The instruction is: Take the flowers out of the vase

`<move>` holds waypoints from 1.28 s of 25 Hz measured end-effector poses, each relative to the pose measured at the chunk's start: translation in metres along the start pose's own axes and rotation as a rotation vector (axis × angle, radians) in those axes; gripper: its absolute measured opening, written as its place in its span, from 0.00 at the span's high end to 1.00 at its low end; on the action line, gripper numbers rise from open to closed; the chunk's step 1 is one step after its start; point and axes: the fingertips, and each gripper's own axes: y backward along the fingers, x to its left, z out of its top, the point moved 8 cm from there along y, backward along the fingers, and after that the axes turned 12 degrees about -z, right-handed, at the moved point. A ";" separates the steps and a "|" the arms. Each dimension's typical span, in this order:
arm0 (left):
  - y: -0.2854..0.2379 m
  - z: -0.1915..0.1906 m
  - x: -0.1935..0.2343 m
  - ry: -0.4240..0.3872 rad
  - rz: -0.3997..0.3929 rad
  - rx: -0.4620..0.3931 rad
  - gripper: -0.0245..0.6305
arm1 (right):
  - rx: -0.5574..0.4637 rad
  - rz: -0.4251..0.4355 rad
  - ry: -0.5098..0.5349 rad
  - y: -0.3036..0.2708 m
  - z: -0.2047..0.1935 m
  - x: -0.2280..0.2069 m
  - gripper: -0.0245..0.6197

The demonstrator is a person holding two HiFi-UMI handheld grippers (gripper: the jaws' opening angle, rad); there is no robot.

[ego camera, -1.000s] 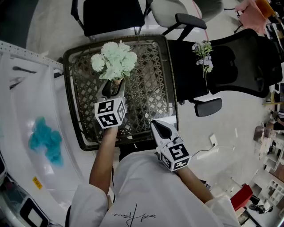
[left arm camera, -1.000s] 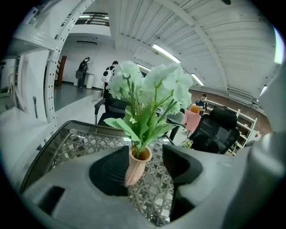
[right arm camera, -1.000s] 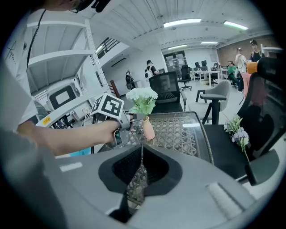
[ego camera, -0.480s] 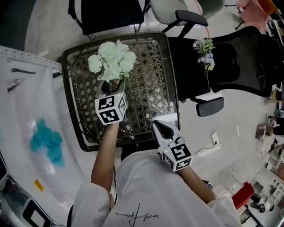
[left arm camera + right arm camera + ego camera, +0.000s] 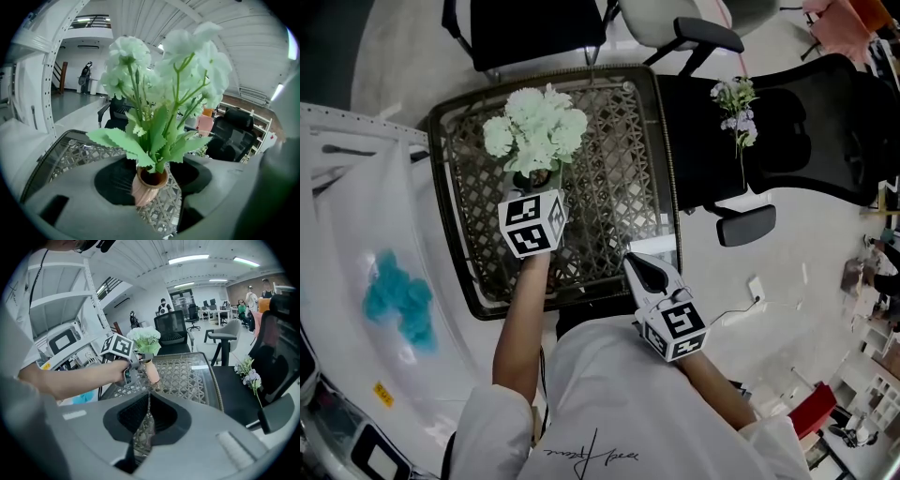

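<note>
Wicker table [image 5: 619,187] holds the vase [image 5: 149,185] of flowers [image 5: 539,127] at its far left. The left gripper [image 5: 536,185] has spread jaws that have just been closing in, and they flank the vase without touching it. The right gripper [image 5: 642,268] is pressed together and empty.

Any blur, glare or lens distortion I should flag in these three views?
Head view: evenly lit, sharp, edges slightly bowed. Left gripper view: heavy fisheye, dark corners; the vase is sharp, the pale flowers nearly wash into the bright ceiling. Right gripper view: fisheye, ceiling lights blown out.
</note>
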 end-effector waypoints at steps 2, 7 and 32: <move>0.001 0.000 0.001 0.000 0.000 0.001 0.65 | 0.000 -0.006 -0.003 0.000 0.000 0.000 0.93; 0.003 0.002 0.000 -0.014 0.008 0.010 0.68 | 0.003 -0.016 -0.013 0.002 -0.001 -0.001 0.93; 0.016 0.011 0.003 -0.029 0.043 -0.001 0.82 | -0.021 -0.003 -0.015 0.009 -0.003 0.006 0.93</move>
